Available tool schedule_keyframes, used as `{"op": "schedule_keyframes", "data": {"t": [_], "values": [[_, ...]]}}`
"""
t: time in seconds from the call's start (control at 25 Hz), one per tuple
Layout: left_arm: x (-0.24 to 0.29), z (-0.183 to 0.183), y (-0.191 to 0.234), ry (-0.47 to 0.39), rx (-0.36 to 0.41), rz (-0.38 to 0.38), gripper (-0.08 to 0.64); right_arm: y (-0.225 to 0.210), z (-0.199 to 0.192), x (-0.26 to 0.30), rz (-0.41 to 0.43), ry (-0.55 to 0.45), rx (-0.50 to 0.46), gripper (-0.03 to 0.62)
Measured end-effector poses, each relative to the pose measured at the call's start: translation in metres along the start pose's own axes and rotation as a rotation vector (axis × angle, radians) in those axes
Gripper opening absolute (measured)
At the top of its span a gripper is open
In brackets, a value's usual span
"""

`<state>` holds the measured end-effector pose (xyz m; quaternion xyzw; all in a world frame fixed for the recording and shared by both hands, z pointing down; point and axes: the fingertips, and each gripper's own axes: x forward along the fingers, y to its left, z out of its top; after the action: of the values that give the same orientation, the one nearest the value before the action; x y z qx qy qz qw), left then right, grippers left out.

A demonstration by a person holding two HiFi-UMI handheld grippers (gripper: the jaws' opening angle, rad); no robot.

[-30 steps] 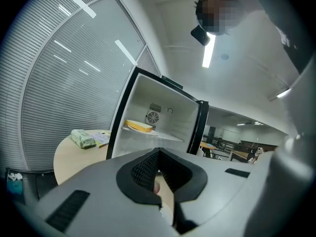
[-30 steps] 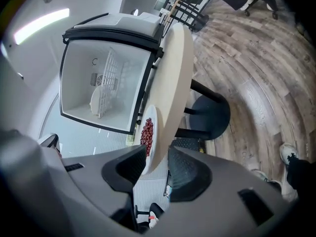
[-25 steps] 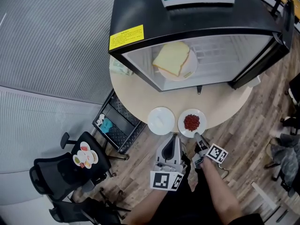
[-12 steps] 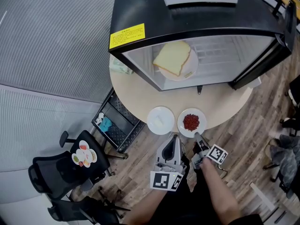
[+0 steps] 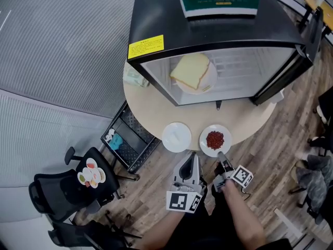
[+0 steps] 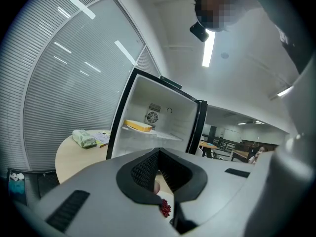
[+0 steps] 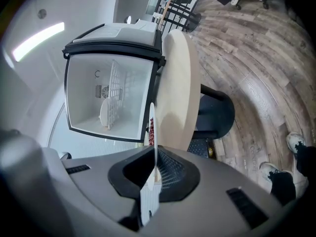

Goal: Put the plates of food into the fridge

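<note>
LIGHT bright, even, from long white ceiling strip lamps (image 6: 207,48) | SHADOW faint, soft-edged, on the round beige table (image 5: 156,111) below the front of the black boxy fridge (image 5: 171,20) | DISTORTION both gripper views bowed fisheye, corners black | FOCUS head view sharp; nearest foreground in gripper views soft

A round beige table (image 5: 151,113) stands on a wood-plank floor (image 5: 283,139), carried by a dark pedestal (image 7: 217,115). Just beside it, near the wall, sits a black wire cart (image 5: 130,139), and a black office chair (image 5: 52,191) stands further out. A curved wall of grey slatted blinds (image 6: 74,83) runs behind the table. Strip lights (image 6: 208,48) glow on the white ceiling, and more desks (image 6: 217,146) show in the far room.
</note>
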<state>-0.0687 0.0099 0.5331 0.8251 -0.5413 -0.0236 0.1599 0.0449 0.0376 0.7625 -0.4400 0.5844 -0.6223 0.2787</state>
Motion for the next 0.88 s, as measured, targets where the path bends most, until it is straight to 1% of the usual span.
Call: {"op": "schedule_keyframes", "data": {"t": [0.28, 0.44, 0.6, 0.72, 0.88], "values": [[-0.007, 0.016, -0.014, -0.021, 0.009, 0.003, 0.005, 0.037, 0.024, -0.024, -0.002, -0.031, 0.021, 0.018], [-0.009, 0.03, -0.026, -0.04, 0.023, 0.008, 0.004, 0.066, 0.048, -0.037, -0.007, -0.06, -0.001, 0.018], [0.0, 0.044, -0.042, -0.07, 0.021, 0.011, 0.005, 0.108, 0.077, -0.038, 0.039, -0.08, -0.011, 0.018], [0.01, 0.053, -0.057, -0.065, 0.024, 0.001, 0.003, 0.136, 0.099, -0.04, 0.053, -0.104, -0.007, 0.018], [0.018, 0.062, -0.066, -0.08, 0.044, 0.02, 0.004, 0.171, 0.124, -0.039, 0.088, -0.132, 0.008, 0.018]]}}
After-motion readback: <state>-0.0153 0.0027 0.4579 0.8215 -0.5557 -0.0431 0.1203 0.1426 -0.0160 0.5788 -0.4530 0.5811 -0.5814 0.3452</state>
